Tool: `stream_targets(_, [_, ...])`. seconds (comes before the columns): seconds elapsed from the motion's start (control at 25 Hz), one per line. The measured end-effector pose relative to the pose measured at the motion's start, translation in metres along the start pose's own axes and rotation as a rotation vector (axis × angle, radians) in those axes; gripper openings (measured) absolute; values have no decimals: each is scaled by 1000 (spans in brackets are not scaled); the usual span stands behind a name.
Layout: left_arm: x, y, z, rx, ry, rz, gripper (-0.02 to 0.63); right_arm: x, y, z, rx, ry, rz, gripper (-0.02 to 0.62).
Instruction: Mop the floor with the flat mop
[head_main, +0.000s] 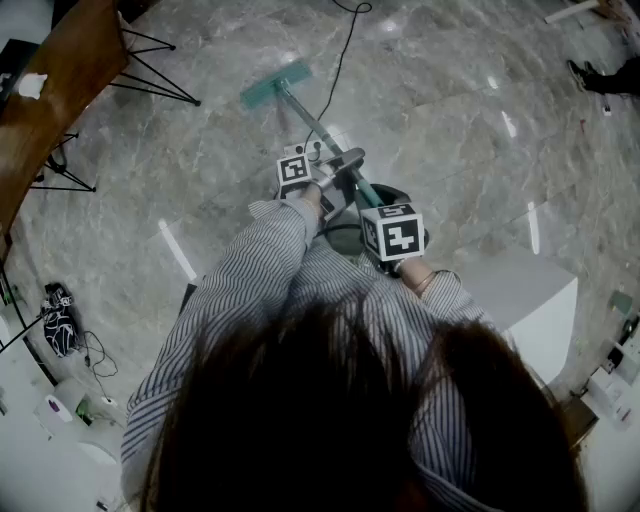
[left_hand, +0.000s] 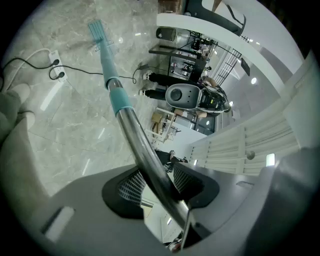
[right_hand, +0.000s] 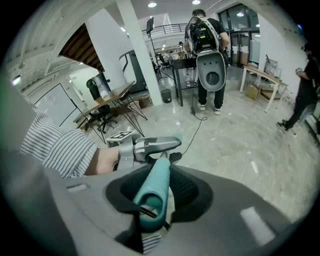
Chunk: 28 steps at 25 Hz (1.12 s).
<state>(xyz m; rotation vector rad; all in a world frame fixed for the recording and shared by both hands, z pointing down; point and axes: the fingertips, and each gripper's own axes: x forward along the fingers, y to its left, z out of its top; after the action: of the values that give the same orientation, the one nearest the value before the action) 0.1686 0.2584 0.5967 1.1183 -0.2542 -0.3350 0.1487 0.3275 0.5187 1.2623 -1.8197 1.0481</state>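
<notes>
The flat mop's teal head (head_main: 275, 82) lies on the marble floor (head_main: 450, 130) ahead of me, and its pole (head_main: 320, 128) slants back to both grippers. My left gripper (head_main: 335, 170) is shut on the metal pole (left_hand: 145, 150), which runs between the pads just below the teal collar (left_hand: 117, 97). The mop head (left_hand: 97, 27) shows far down the pole in that view. My right gripper (head_main: 385, 205) sits nearer my body and is shut on the teal handle end (right_hand: 155, 187). The left gripper (right_hand: 150, 145) appears just ahead in the right gripper view.
A power strip (left_hand: 55, 67) and a black cable (head_main: 345, 50) lie on the floor near the mop head. A wooden table (head_main: 50, 90) on wire legs stands at the left and a white block (head_main: 530, 310) at the right. Two people (right_hand: 207, 55) (right_hand: 305, 95) stand farther off.
</notes>
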Motion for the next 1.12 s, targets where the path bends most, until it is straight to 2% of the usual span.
stream_targets(0.24, [-8, 5, -5, -24, -11, 27, 162, 1, 9, -9, -36, 28, 28, 115])
stream_targets(0.36, [-5, 6, -4, -22, -25, 38, 161, 1, 3, -8, -14, 25, 34, 115])
stream_targets(0.76, [5, 31, -6, 49, -25, 105, 163, -3, -11, -19, 10, 30, 19, 114])
stream_targets(0.96, [12, 22, 2, 68, 14, 148, 179, 0, -15, -4, -6, 8, 14, 114])
stream_targets(1.12, [16, 4, 26, 34, -48, 92, 175, 11, -12, 23, -35, -2, 14, 114])
